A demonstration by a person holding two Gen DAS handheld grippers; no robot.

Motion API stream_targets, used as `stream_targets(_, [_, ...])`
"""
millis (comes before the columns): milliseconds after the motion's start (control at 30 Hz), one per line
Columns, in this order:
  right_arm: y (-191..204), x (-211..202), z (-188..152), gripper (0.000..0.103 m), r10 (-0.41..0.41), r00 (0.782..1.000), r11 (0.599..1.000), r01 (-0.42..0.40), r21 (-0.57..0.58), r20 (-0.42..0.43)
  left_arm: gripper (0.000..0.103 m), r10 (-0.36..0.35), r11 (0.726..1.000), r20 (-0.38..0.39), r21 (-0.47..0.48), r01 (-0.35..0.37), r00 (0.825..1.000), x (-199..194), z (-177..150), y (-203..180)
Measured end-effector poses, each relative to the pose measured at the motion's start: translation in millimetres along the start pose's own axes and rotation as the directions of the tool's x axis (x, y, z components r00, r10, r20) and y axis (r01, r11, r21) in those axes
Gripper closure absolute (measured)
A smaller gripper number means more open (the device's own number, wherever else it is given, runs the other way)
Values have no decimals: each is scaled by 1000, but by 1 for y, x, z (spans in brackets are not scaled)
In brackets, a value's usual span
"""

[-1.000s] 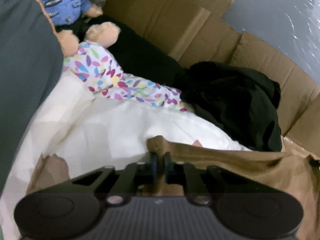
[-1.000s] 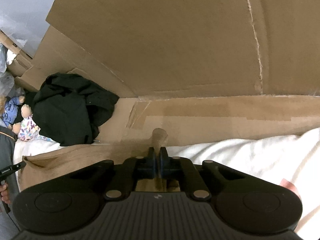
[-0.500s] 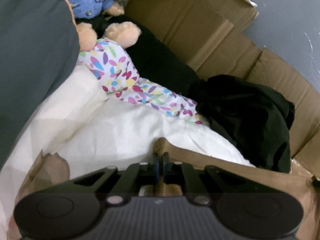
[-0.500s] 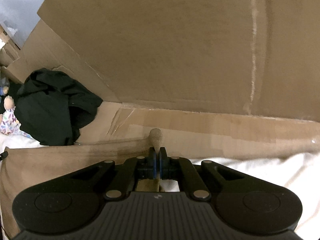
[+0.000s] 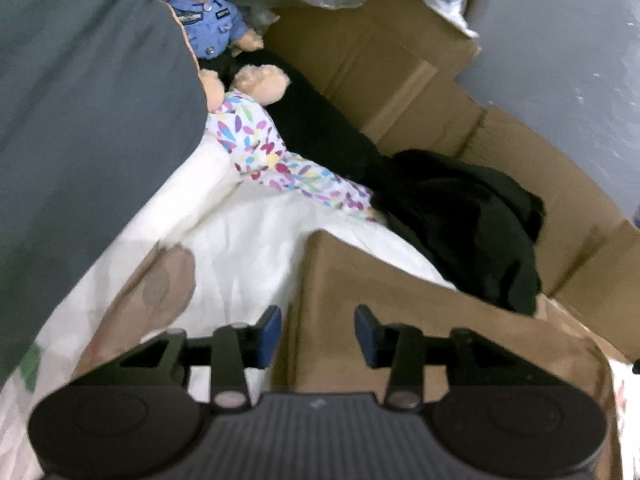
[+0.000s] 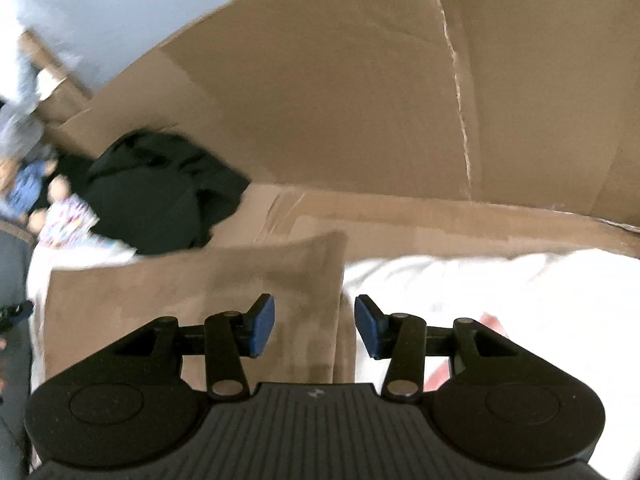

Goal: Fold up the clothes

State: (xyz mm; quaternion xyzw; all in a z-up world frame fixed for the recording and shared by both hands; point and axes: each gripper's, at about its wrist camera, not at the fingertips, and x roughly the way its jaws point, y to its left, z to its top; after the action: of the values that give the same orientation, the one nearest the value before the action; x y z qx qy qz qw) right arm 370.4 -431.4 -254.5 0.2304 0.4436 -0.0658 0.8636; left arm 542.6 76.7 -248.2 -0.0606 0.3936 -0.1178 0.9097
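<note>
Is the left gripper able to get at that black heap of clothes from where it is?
Probably yes. The left gripper is open above the brown garment, and nothing stands between it and the black clothes beyond.

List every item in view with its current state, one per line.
Left claw: open, jaws just opened, nothing gripped.
Right claw: open, just released.
Brown garment: lying flat, folded edge.
Black garment: crumpled heap.
Patterned garment: unfolded.
Teddy bear: sitting upright.

Both grippers, left (image 5: 318, 330) and right (image 6: 315, 326), are black with blue pads (image 5: 269, 330), silver pivot screws and ribbed bodies; the dark grey mass (image 5: 80, 120) at ten o'clock may be clothing.
</note>
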Motion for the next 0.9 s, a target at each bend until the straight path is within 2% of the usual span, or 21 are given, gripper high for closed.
stream_targets(233, [7, -82, -26, 54, 5, 999, 999, -3, -50, 40, 51, -16, 999, 33, -32, 17, 999, -84, -18, 0])
stream_targets(400, [19, -130, -45, 53, 43, 997, 996, -37, -81, 63, 43, -14, 998, 39, -64, 17, 999, -147, -36, 6])
stream_targets(533, [26, -174, -70, 50, 42, 995, 990, -28, -137, 94, 31, -8, 997, 19, -71, 10, 1000, -182, -45, 5])
stream_targets(633, [26, -196, -85, 48, 39, 991, 989, -20, -147, 128, 28, -4, 1000, -10, -24, 4, 1000, -207, -52, 0])
stream_targets(767, [32, -213, -104, 38, 12, 985, 987, 16, -161, 174, 26, 11, 999, -14, 37, -10, 1000, -230, -59, -6])
stream_targets(900, [38, -217, -121, 38, -2, 982, 987, 32, -158, 187, 25, 2, 998, -17, 60, -1, 1000, -244, -69, -8])
